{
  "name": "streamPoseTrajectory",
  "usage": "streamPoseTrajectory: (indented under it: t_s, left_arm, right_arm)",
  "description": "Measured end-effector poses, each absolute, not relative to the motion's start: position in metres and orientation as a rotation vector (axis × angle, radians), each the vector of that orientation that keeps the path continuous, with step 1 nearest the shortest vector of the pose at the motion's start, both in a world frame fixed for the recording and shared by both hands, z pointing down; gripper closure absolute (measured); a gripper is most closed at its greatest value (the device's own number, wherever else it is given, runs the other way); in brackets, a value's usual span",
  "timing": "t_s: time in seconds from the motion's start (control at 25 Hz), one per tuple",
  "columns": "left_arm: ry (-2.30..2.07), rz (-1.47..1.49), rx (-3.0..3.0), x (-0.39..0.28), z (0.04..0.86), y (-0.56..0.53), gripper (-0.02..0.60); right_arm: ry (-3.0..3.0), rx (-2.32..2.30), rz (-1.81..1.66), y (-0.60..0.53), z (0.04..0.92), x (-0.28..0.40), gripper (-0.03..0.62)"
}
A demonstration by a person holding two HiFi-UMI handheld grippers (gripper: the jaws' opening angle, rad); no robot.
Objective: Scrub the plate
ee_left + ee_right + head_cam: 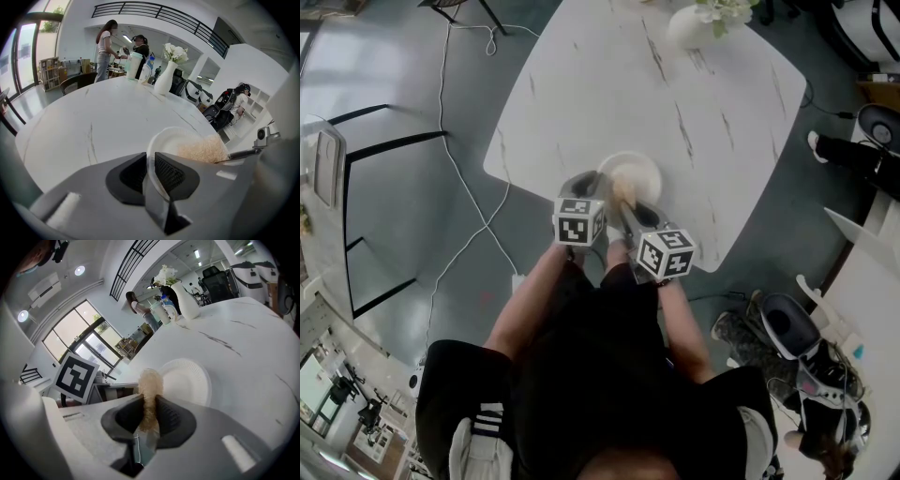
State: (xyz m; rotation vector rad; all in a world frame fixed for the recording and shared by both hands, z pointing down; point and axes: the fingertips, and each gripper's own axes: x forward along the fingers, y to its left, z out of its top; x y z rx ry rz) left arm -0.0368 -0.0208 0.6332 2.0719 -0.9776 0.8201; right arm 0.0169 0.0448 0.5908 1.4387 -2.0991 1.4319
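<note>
A white paper plate [636, 169] lies near the front edge of the white marble table [712, 112]. My left gripper [584, 184] is shut on the plate's near rim. In the left gripper view the rim runs between the jaws of the left gripper [149, 160], and the plate [172, 139] spreads out beyond them. My right gripper [630, 208] is shut on a tan fibrous scrubber [622, 187] whose tip rests on the plate. The right gripper view shows the right gripper [150, 403] pinching the scrubber [151, 385] beside the plate [186, 378]. The scrubber [204, 150] covers the plate's right side.
A white vase with flowers [692, 22] stands at the table's far side, also visible as the vase [165, 78]. A cup and bottles [137, 65] stand near it. People [104, 49] stand behind the table. A cable [459, 178] crosses the floor at left and shoes [787, 328] lie at right.
</note>
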Motion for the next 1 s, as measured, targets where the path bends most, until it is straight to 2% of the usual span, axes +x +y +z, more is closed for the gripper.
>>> streamPoseTrajectory:
  t_s: [1.0]
  left_arm:
    - [-0.975,0.820,2.089,-0.038,0.631,-0.020,0.518]
  right_arm:
    - [-2.059,1.501,1.390,0.056,0.588,0.053,0.525]
